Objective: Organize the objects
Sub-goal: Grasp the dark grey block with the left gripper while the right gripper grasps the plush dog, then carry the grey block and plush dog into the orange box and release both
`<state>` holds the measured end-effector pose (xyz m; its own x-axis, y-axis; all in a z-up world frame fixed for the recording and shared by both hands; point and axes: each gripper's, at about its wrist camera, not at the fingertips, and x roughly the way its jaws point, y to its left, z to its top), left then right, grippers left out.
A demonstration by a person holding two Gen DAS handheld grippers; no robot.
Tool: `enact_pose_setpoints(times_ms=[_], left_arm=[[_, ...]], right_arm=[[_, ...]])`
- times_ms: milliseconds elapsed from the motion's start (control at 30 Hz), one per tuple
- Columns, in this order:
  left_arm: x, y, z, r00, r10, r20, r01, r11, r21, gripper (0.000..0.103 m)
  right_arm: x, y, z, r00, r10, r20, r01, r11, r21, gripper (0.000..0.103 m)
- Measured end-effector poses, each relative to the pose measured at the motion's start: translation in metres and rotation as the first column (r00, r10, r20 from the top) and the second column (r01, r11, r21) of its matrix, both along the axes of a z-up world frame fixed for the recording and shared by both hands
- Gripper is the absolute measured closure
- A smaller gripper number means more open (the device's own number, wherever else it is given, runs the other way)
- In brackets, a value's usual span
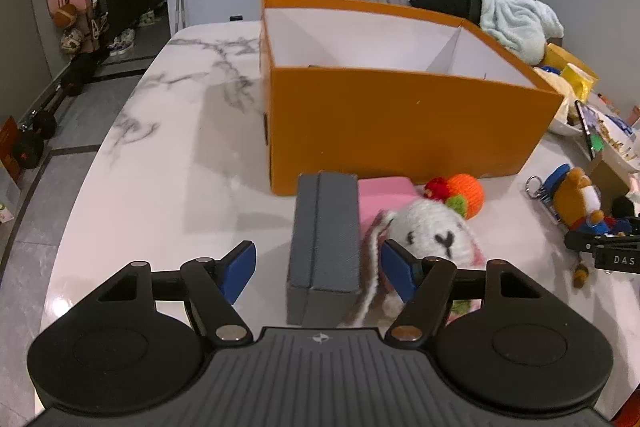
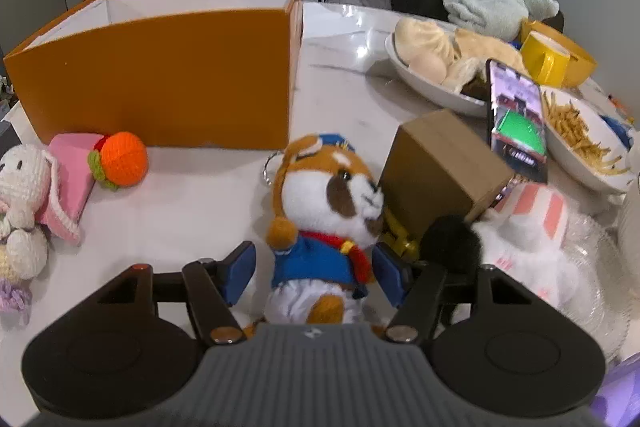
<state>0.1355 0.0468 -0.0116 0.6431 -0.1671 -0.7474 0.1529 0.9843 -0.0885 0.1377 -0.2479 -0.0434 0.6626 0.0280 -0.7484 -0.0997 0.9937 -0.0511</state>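
Left tongs point(image 1: 318, 269) spread wide, straddling the grey case point(image 1: 325, 247) on the counter point(image 1: 168, 163), lined up along its length for a clean pinch. Right tongs point(image 2: 316, 271) spread around the plush dog point(image 2: 324, 223), not squeezing yet. Both sit just in front of the orange box point(image 1: 400, 131), its compartments open-topped, likely the drop target.

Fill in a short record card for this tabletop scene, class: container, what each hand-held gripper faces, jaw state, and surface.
container: orange box, open top, white divider inside, nothing visible in it
left hand-held gripper: open, straddling a grey case, not gripping
right hand-held gripper: open, either side of a plush dog in a blue top
beside the case: white knitted bunny, pink block
surface: white marble table
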Motion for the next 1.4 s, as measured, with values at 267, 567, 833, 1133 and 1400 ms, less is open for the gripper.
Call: enact_pose_setpoints(times_ms=[267, 567, 833, 1133, 1400], left_arm=[[0.004, 0.001, -0.010, 1.000, 0.023, -0.014, -0.023, 1.000, -0.014, 0.025], [0.011, 0.001, -0.020, 0.998, 0.063, -0.027, -0.064, 0.998, -0.011, 0.033], [0.004, 0.006, -0.026, 0.996, 0.091, -0.017, -0.092, 0.995, -0.041, 0.063], [-0.008, 0.015, -0.018, 0.998, 0.068, 0.007, -0.067, 0.996, -0.065, 0.064], [-0.016, 0.024, -0.001, 0.996, 0.074, 0.057, -0.069, 0.994, -0.082, 0.064]], right_arm=[[-0.001, 0.003, -0.003, 1.000, -0.005, 0.008, 0.005, 1.000, -0.007, 0.036], [0.006, 0.002, -0.006, 0.999, -0.032, 0.026, 0.032, 0.999, -0.007, 0.038], [0.004, 0.002, -0.009, 0.998, -0.030, 0.055, 0.033, 0.998, -0.044, 0.054], [-0.003, -0.003, -0.003, 0.997, -0.046, 0.069, 0.045, 0.999, 0.014, 0.063], [-0.012, 0.000, 0.005, 0.996, -0.047, 0.081, 0.044, 0.998, 0.046, 0.063]])
